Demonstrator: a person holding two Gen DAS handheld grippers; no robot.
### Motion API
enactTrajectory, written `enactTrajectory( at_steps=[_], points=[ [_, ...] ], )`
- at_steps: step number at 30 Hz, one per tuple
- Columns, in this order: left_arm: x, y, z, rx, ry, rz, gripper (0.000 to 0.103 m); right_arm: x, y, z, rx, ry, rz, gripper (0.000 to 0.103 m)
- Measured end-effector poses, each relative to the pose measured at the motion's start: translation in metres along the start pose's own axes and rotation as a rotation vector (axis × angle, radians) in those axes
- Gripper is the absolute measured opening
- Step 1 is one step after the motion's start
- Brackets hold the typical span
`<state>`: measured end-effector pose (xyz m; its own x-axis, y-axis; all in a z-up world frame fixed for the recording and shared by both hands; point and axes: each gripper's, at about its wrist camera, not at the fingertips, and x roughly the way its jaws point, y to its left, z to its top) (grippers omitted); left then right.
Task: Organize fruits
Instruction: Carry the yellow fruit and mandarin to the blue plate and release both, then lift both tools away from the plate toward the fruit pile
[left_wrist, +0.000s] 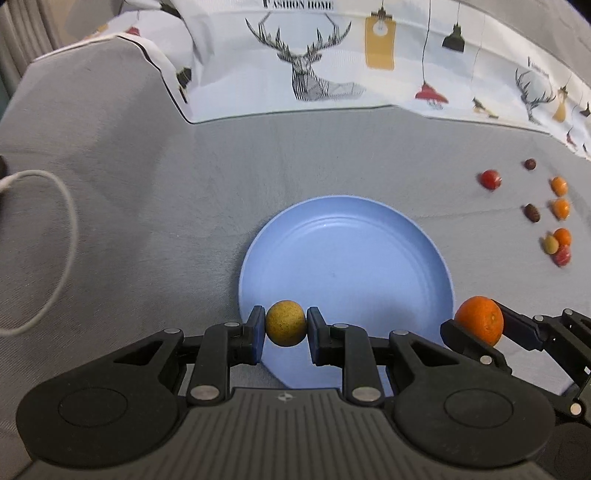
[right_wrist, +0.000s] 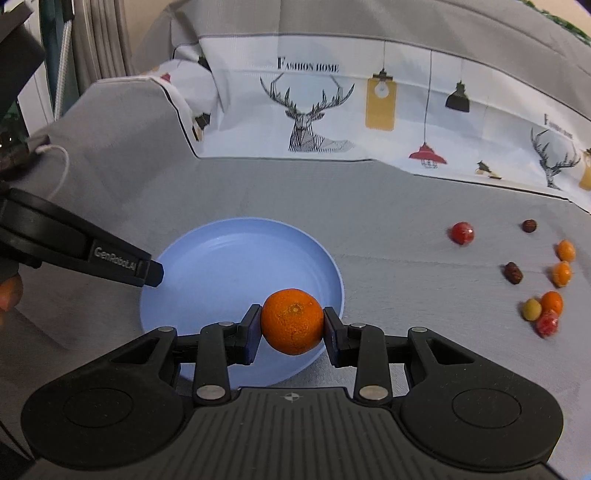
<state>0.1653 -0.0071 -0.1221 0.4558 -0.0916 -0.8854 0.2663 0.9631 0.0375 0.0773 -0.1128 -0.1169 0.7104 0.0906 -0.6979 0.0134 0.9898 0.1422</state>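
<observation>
One blue plate (left_wrist: 369, 236) is seen on the grey cloth (left_wrist: 147, 221), nothing resting on its floor. Loose fruit is counted toward the cloth's right edge, 8 pcs: 3 small orange ones (right_wrist: 566, 250), 2 red ones (right_wrist: 461, 232), 2 dark brown ones (right_wrist: 513, 273), 1 yellow-green one (right_wrist: 531, 309). The yellow-green pc, one orange pc & one red pc are bunched together, touching or nearly so; the rest lie apart. Two more pcs are held off the cloth: 1 speckled yellow ball (left_wrist: 286, 323) & 1 orange (right_wrist: 291, 321). The left gripper (left_wrist: 286, 328) is closed on the yellow ball, both blue pads pressed to its sides, and is held over the plate's near-left rim, pointed steeply down. The right gripper (right_wrist: 291, 325) is clamped on the orange, pads against both sides, over the plate's near-right rim, tilted down less steeply. In the left wrist view the right gripper w/ the orange (left_wrist: 479, 319) is seen just beside the plate's right rim; in the right wrist view the left gripper's black finger (right_wrist: 147, 271) reaches in over the plate's left rim, its ball hidden. One white cable (left_wrist: 55, 258) is looped near the cloth's left edge. A printed sheet (left_wrist: 332, 66) w/ deer & lamps is draped along the back edge. Whether either fruit touches the plate can't be told.
</observation>
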Motion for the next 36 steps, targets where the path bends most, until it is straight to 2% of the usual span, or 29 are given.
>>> enactTrajectory(
  at_steps=[11,13,14,15,16,17,18,22,29,32,36],
  points=[
    [0.046,-0.007,0.010,0.034,0.056,0.026,0.028,0.045,0.003,-0.001,-0.028,0.071,-0.009,0.036],
    [0.049,-0.008,0.011,0.043,0.045,0.026,0.060,0.051,0.004,0.000,-0.038,0.073,-0.012,0.038],
    [0.047,-0.008,0.012,0.044,0.033,0.012,0.086,0.053,0.005,0.002,-0.041,0.073,-0.006,0.041],
    [0.042,-0.008,0.013,0.041,0.016,0.007,0.103,0.053,0.005,0.004,-0.047,0.066,0.004,0.049],
    [0.034,-0.008,0.011,0.037,-0.015,0.021,0.103,0.052,0.006,0.005,-0.058,0.057,0.011,0.073],
    [0.025,-0.008,0.009,0.040,-0.049,0.029,0.103,0.048,0.007,0.008,-0.075,0.043,0.003,0.092],
    [0.016,-0.008,0.005,0.055,-0.062,0.025,0.103,0.042,0.009,0.009,-0.090,0.030,-0.013,0.095],
    [-0.016,-0.003,-0.020,0.057,-0.051,0.040,0.103,0.005,0.012,0.002,-0.140,0.011,-0.013,0.100],
    [-0.079,0.013,-0.087,-0.006,-0.002,0.115,0.103,-0.072,0.017,-0.041,-0.005,0.087,0.029,0.101],
    [-0.106,0.018,-0.109,-0.041,-0.004,0.108,0.103,-0.101,0.021,-0.051,0.010,0.045,0.006,0.102],
    [-0.136,0.014,-0.128,-0.014,-0.055,0.114,0.103,-0.131,0.025,-0.049,-0.006,-0.030,-0.022,0.102]
  ],
)
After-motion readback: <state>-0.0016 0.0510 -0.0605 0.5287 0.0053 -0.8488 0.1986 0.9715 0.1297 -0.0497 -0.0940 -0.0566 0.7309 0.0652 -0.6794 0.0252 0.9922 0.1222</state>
